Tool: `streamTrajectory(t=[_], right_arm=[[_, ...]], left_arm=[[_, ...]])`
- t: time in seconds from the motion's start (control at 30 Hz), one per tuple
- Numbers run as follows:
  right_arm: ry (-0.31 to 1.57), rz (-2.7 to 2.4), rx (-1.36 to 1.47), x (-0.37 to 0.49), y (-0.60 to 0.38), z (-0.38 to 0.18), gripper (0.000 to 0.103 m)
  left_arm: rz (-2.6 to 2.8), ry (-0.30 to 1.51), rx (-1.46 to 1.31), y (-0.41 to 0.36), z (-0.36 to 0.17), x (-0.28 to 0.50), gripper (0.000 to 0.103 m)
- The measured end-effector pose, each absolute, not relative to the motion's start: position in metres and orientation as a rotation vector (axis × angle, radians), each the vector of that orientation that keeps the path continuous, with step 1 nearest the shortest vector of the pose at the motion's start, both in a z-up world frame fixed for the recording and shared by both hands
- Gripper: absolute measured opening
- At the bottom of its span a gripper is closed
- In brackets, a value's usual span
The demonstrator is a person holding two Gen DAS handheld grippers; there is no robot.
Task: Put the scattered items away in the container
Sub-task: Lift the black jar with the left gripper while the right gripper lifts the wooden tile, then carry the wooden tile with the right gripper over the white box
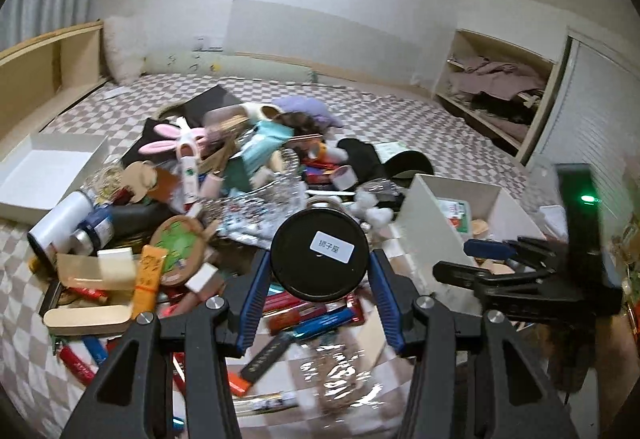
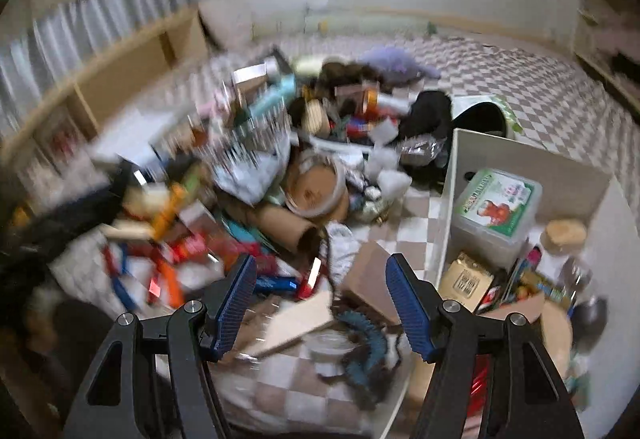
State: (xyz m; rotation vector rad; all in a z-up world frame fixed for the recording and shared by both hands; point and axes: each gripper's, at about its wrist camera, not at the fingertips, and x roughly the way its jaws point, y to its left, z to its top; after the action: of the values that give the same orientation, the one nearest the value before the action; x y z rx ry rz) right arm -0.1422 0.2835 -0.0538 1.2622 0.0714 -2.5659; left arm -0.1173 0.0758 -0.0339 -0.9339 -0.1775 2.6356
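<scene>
Taking the white container (image 1: 424,207) as landmark: far to its left on the checkered bed (image 1: 360,99) lies an open white box lid (image 1: 44,167), and nearer, a white cylinder bottle (image 1: 60,223) lies on its side, its long axis running from lower left to upper right. Right of that sits an orange tube (image 1: 147,279), long axis near upright in the left wrist view, on the edge of the scattered pile (image 1: 240,175), which fills the bed to the container's left.

The left tool (image 1: 320,267) is partly open and clamps a black round jar (image 1: 319,254) between its blue pads, which press on the jar's two sides. The jar's flat end, with a white label, faces the camera, so its long axis points away, along the fingers. It is held above the pile, just left of the container's near corner.

The container stands on the bed right of the pile, open side up. In it lie a clear plastic box with a green-and-white label (image 2: 496,207), a gold packet (image 2: 466,279) and a cork-lidded jar (image 2: 564,235).

The right tool (image 2: 322,287) stands wide open with nothing between its pads, pointing down over the bed just left of the container's wall. In the left wrist view, it (image 1: 476,259) hangs over the container.
</scene>
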Motion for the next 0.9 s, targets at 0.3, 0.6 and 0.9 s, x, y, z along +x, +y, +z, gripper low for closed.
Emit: streamTrajectory(t=[0.3, 0.6, 0.9], right_arm=[[0.657, -2.307, 1.628, -0.187, 0.235, -0.108, 0.046], [0.908, -2.212, 1.790, -0.197, 0.229, -0.151, 0.046], [0.833, -2.315, 1.776, -0.214, 0.252, -0.128, 0.020]], left_arm=[[2.635, -0.248, -0.971, 0.047, -0.059, -0.126, 0.049], [2.617, -0.288, -1.011, 0.032, -0.077, -0.134, 0.049], [2.607, -0.326, -1.012, 0.026, -0.079, -0.134, 0.049]])
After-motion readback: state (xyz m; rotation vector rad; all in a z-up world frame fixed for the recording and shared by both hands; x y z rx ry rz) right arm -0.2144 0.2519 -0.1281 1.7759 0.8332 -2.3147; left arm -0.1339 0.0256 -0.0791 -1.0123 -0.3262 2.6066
